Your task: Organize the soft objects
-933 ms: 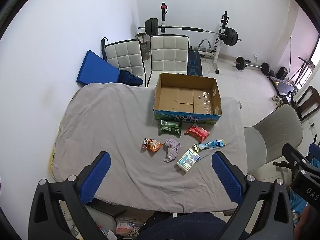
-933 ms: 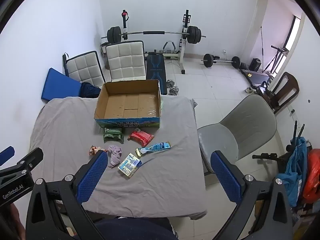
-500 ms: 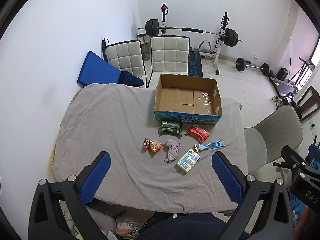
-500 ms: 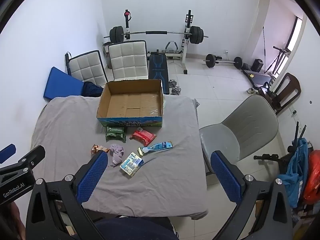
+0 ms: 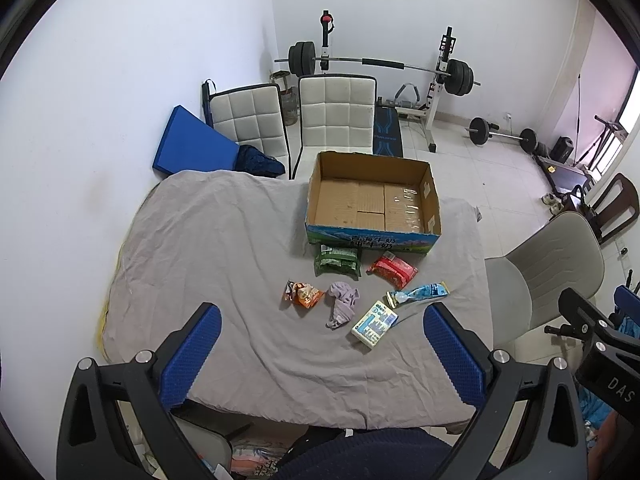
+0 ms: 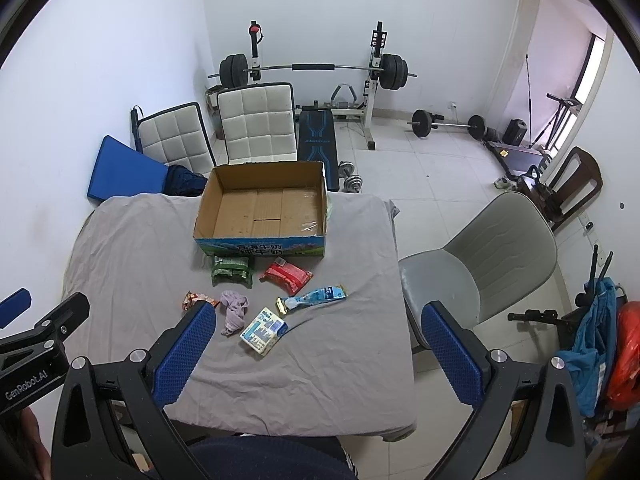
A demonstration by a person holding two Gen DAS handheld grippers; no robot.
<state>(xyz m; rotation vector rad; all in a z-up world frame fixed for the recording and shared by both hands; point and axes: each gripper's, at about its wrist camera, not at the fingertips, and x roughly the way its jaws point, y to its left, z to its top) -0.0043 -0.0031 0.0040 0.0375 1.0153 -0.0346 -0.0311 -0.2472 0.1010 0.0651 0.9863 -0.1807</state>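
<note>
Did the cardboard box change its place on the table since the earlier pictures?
No. The cardboard box sits in the same spot, with the green packet right against its front wall as before; only the cameras shifted slightly.

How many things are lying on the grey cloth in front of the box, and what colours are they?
Green packet: 1
Red packet: 1
Orange snack packet: 1
Purple crumpled cloth: 1
Light blue long pouch: 1
White and blue tissue pack: 1
Total: 6

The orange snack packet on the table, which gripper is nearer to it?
Left. The orange snack packet lies ahead between the left gripper fingers, while the right gripper sits farther right, with the packet just beyond its left finger.
</note>
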